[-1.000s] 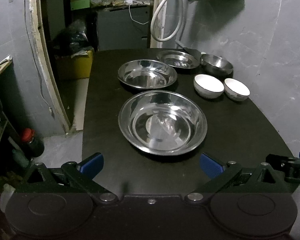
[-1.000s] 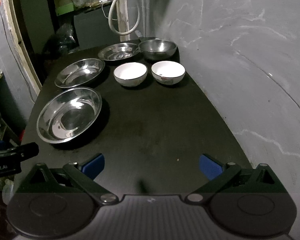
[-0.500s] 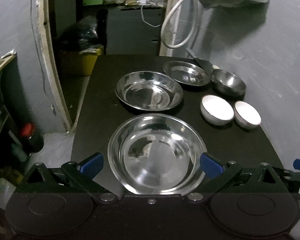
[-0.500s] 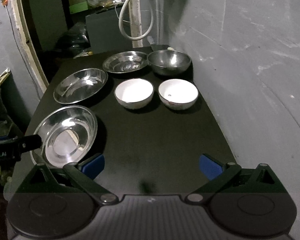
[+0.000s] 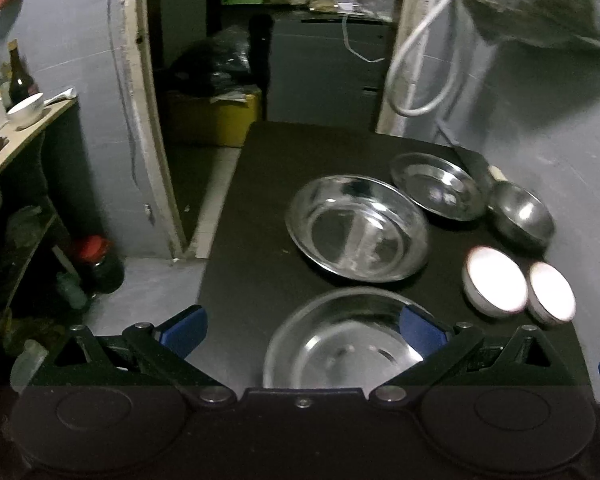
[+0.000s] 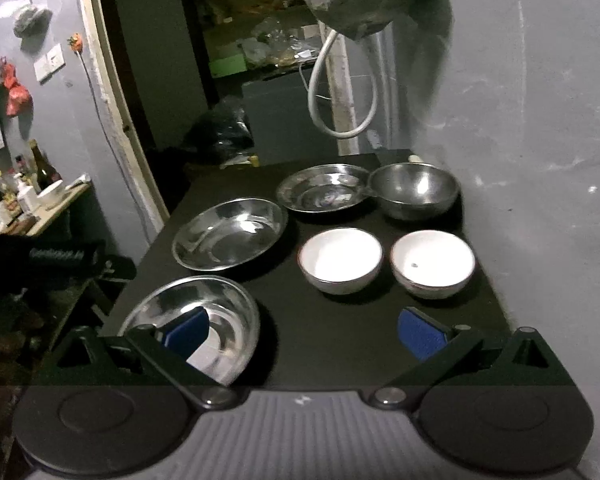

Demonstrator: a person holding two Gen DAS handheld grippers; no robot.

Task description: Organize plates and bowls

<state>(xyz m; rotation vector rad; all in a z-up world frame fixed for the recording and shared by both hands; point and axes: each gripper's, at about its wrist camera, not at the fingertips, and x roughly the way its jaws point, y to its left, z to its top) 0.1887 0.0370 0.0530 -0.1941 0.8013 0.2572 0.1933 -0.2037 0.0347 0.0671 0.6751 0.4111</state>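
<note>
Left gripper (image 5: 302, 326) spread wide, empty, right finger over rim of nearest steel plate (image 5: 340, 344) at table's (image 5: 252, 248) front. Right gripper (image 6: 302, 330) also spread, empty. Second steel plate (image 5: 356, 228) just behind. Step likely: approaching nearest plate. Next: close on rim, lift, stack onto second plate.

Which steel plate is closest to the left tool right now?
The nearest steel plate, partly between the left tool's open fingers; the other two plates lie farther back.
</note>
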